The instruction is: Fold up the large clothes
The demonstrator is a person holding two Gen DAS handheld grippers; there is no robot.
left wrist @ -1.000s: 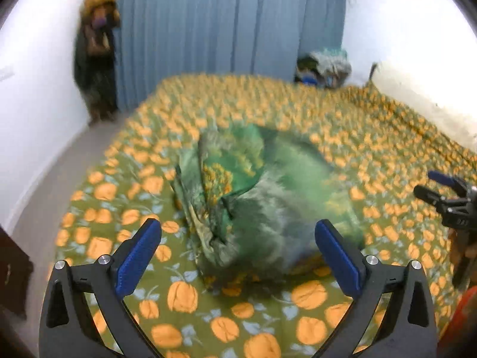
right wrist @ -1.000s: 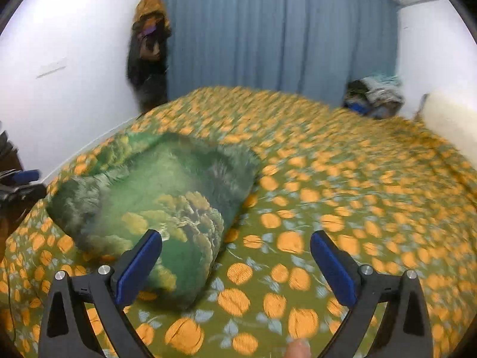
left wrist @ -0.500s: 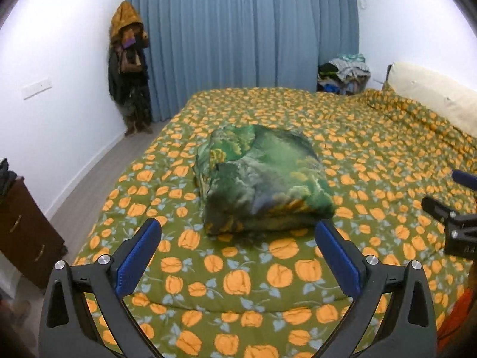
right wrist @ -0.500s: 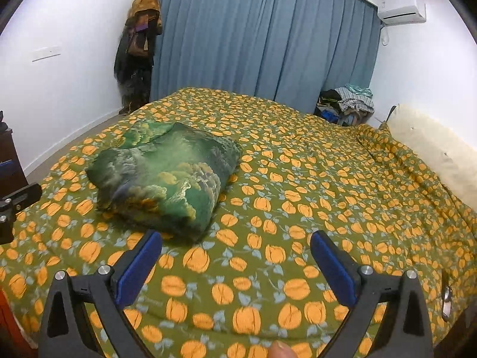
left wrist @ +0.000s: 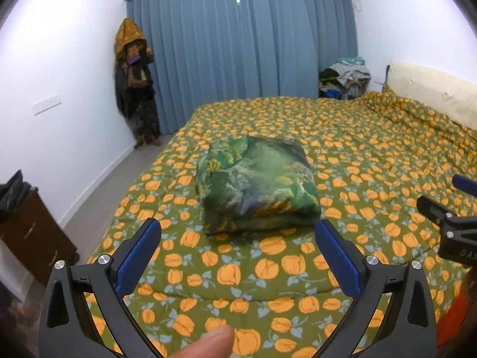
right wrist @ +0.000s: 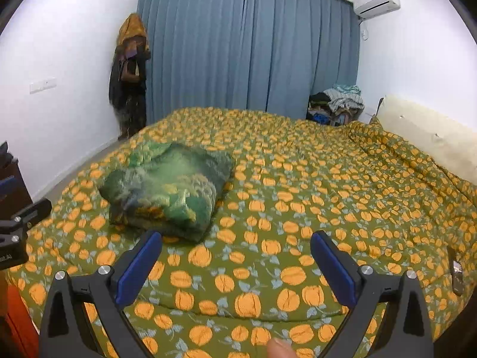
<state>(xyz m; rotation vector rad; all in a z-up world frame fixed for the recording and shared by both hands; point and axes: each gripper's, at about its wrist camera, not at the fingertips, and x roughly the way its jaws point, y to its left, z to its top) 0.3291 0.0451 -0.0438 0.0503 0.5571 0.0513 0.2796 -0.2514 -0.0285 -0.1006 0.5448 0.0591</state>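
One folded green garment (left wrist: 256,185) on the bedspread (left wrist: 372,155); two tongs, left (left wrist: 238,256) and right (right wrist: 237,261), both agape, empty

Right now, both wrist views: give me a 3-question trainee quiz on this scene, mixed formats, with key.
1. True or false: the left gripper is clamped on the green folded bundle.
2. Multiple choice: where does the bundle lie on the bed cover?
A. against the cream headboard
B. near the side towards the wall with hanging coats
C. on the floor
3. Fill in: the right gripper has its jaws ____ and holds nothing.

Key: 1 false, both grippers are clear of the bundle; 2 B; 3 open.
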